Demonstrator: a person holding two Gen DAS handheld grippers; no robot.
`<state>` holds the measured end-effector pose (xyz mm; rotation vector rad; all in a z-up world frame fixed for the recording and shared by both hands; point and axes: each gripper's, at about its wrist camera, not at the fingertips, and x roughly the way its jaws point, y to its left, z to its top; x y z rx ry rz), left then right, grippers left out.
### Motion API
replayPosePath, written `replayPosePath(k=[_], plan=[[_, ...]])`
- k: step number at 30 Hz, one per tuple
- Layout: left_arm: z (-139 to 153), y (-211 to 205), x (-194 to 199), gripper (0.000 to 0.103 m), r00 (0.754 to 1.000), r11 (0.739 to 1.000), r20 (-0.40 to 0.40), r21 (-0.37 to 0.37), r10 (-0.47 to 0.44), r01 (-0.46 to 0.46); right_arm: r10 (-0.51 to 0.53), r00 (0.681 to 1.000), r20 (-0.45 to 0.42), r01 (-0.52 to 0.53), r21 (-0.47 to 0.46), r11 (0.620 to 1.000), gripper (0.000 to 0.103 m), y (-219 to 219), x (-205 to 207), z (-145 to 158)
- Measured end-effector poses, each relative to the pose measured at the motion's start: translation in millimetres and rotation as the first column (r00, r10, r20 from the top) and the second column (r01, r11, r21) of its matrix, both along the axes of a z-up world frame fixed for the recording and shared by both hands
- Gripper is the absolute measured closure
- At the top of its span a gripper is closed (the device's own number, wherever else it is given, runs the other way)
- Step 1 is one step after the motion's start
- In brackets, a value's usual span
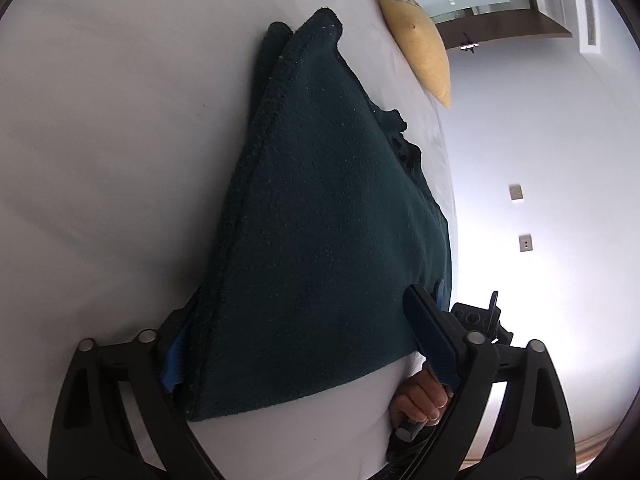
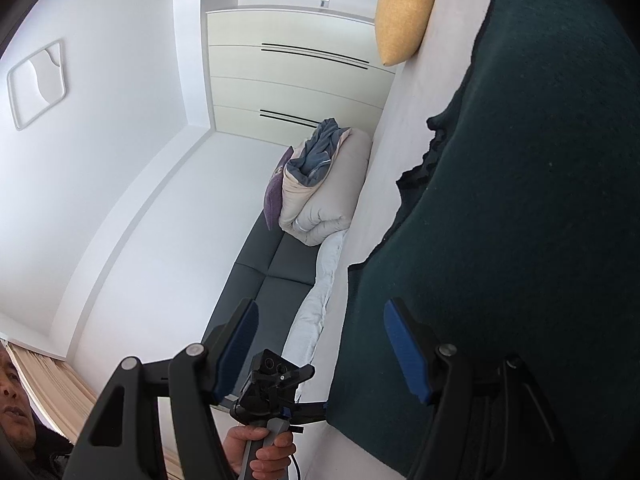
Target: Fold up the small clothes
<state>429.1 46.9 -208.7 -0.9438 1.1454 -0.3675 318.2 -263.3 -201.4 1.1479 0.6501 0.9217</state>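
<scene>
White bedding fills the left half of the left wrist view: the bed [image 1: 100, 152] carries a dark green fleece garment [image 1: 320, 220], folded at least once, with a doubled stitched edge running from the lower centre of the frame to a point in the upper centre, so its long axis lies along the line this gripper looks down. A yellow cushion [image 1: 420, 36] stands at the top of the frame beyond the cloth, and in the right wrist view a rolled duvet [image 2: 324, 192] sits on a grey sofa [image 2: 264, 284] at centre frame. The left gripper [image 1: 304, 344] has its fingers wide, straddling the near end of the garment: one blue pad [image 1: 173, 364] sits tucked against the hem at lower left, the other at lower right beside the cloth; I cannot tell that either presses on it, so it looks released rather than held. The right gripper [image 2: 324, 352] also has its fingers apart with nothing between them; the garment fills the right of its frame, with one pad just in front of the cloth and the other over the sofa side. A hand [image 1: 420, 400] grips that tool's handle at the bottom of the left view. The left gripper looks nearer the hem, so the next grasp probably falls to it.
</scene>
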Motion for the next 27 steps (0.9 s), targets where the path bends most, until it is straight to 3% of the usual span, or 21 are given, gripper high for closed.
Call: replayPosePath(k=[3,5,7,12,16,23,27], plan=[[-4.3,0.9,-2.5,0.036,1.0,1.0,-0.002,-0.019,0.01,-0.01,-0.002,1.0,-0.01,0.002,-0.019,1.0,0.035,2.2,1.3,1.8],[-10.6,2.5,-3.3,0.064,1.0,0.998,-0.022,-0.051,0.019,-0.02,0.002,0.999,-0.033,-0.004,-0.076,0.997,0.036,7.8,3.5,7.2],[-15.0,1.6,-6.5,0.072,0.999,0.998,-0.028,-0.056,0.02,-0.022,0.009,0.999,-0.053,-0.017,-0.155,0.988,0.036,16.6,5.6,15.4],[-12.9,-6.1,-12.7,0.082,1.0,0.998,0.0,-0.062,0.023,-0.023,0.049,0.993,-0.111,-0.093,-0.435,0.896,0.036,55.0,17.6,39.3],[3.6,-10.2,-13.7,0.086,0.998,0.999,0.044,-0.03,0.035,-0.034,0.059,0.992,-0.114,-0.112,-0.541,0.833,0.035,76.3,31.1,53.9],[51.4,-65.1,-5.3,0.086,0.983,0.992,0.174,0.114,-0.065,0.045,0.094,0.985,-0.145,-0.159,-0.548,0.821,0.035,74.4,58.4,62.7],[56.6,-100.4,3.4,0.086,0.973,0.987,0.202,0.139,-0.107,0.08,0.115,0.979,-0.167,-0.186,-0.519,0.834,0.029,61.3,74.6,61.7]])
